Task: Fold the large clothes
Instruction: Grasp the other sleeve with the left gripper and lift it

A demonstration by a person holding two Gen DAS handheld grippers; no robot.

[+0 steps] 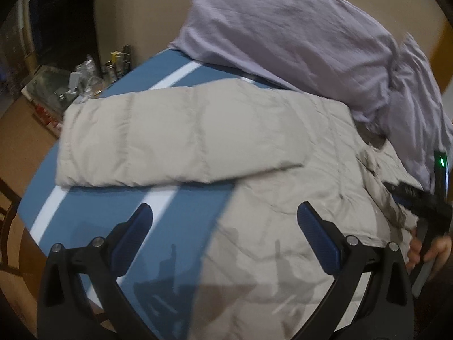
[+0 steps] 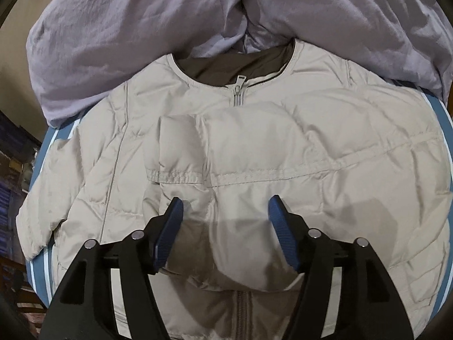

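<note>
A beige puffer jacket [image 2: 354, 113] lies front up and zipped on a blue cover with white stripes [image 2: 49, 147]. One sleeve [image 2: 254, 164] is folded across its chest, with the cuff near the zip line. The other sleeve [image 1: 175, 136] stretches out sideways over the cover. My right gripper [image 2: 225, 199] hangs open just above the folded sleeve, its pads clear of the cloth. My left gripper [image 1: 225, 209] is wide open over the jacket's edge and the bare cover [image 1: 119, 198], holding nothing. A hand with the right gripper's black body [image 1: 419, 204] shows at the right edge of the left wrist view.
A heap of lavender cloth [image 2: 113, 28] sits behind the jacket's collar, also filling the upper left wrist view as the lavender heap [image 1: 283, 28]. Bottles and clutter [image 1: 113, 59] stand beyond the cover's far left edge. Brown floor and a dark chair part [image 1: 8, 206] lie to the left.
</note>
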